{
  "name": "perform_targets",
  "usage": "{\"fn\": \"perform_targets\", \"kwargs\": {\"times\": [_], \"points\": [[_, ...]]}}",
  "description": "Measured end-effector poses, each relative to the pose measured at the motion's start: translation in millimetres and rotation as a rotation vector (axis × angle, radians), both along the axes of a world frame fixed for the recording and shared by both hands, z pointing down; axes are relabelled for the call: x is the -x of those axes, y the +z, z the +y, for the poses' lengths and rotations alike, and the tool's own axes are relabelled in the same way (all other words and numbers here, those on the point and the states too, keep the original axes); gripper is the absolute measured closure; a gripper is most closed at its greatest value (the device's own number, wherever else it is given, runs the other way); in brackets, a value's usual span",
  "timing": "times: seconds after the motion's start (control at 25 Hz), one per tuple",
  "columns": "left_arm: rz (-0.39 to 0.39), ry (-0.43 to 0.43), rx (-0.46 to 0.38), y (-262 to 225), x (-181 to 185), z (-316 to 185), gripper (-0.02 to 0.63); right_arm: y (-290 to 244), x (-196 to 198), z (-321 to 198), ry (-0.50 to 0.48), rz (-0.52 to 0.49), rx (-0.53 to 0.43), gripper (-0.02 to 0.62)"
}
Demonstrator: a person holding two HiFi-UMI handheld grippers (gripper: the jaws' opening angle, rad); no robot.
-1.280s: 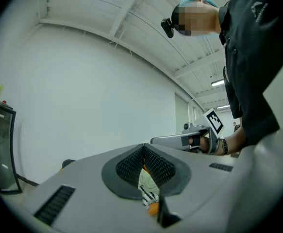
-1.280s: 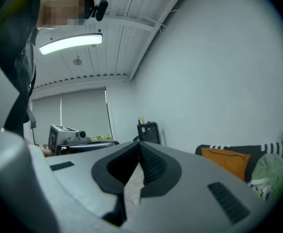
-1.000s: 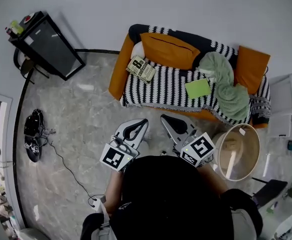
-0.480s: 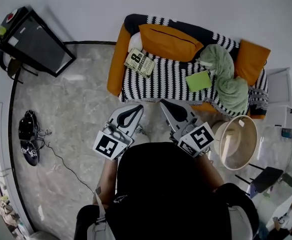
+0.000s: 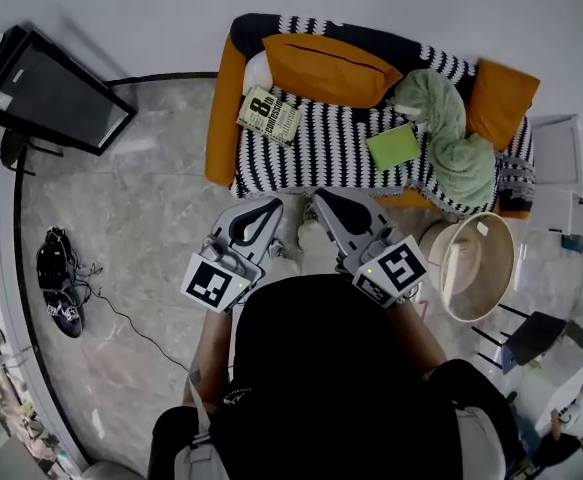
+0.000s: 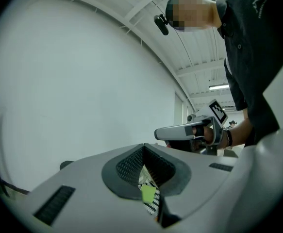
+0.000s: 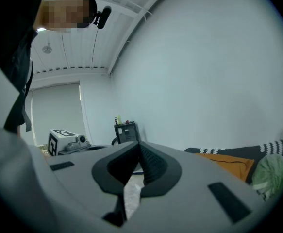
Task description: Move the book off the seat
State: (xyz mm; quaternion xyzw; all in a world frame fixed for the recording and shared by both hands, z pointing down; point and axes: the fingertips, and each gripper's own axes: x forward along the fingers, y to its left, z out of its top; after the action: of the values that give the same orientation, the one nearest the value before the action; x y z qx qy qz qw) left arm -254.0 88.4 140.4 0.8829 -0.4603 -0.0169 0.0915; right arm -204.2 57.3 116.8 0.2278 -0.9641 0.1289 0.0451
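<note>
While the left tongs [image 5: 271, 208] and right tongs [image 5: 323, 200] are hanging clenched and empty near the sofa [image 5: 223, 118], the book [image 5: 269, 116] is lying at the seat's left end; probably 1 is needing opening wide before reaching.

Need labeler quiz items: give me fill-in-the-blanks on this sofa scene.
1. The book lies on the ____ throw.
2. The left gripper and right gripper are both ____, holding nothing.
3. The round basket stands on the ____.
4. The crumpled blanket is ____ in colour.
Missing: striped; shut; floor; green.
</note>
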Motion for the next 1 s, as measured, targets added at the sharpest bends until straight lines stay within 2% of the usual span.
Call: {"fn": "perform_targets", "kwargs": {"times": [0.16, 0.36, 0.76, 1.0], "points": [[-0.003, -0.02, -0.001, 0.0, -5.9, -23.2, 0.595, 10.1, 1.6, -23.6, -0.041, 0.0, 0.017, 0.58], [-0.006, -0.086, 0.038, 10.2, -4.8, -57.8, 0.595, 10.2, 4.7, -64.4, -0.097, -0.022, 0.019, 0.58], [-0.035, -0.18, 0.058, 16.6, -22.2, -131.7, 0.595, 31.1, -10.2, -146.8, -0.196, -0.013, 0.056, 0.58], [-0.006, -0.251, 0.068, 28.7, -23.0, -156.1, 0.595, 39.7, -12.2, -176.2, -0.24, -0.004, 0.033, 0.58]]}}
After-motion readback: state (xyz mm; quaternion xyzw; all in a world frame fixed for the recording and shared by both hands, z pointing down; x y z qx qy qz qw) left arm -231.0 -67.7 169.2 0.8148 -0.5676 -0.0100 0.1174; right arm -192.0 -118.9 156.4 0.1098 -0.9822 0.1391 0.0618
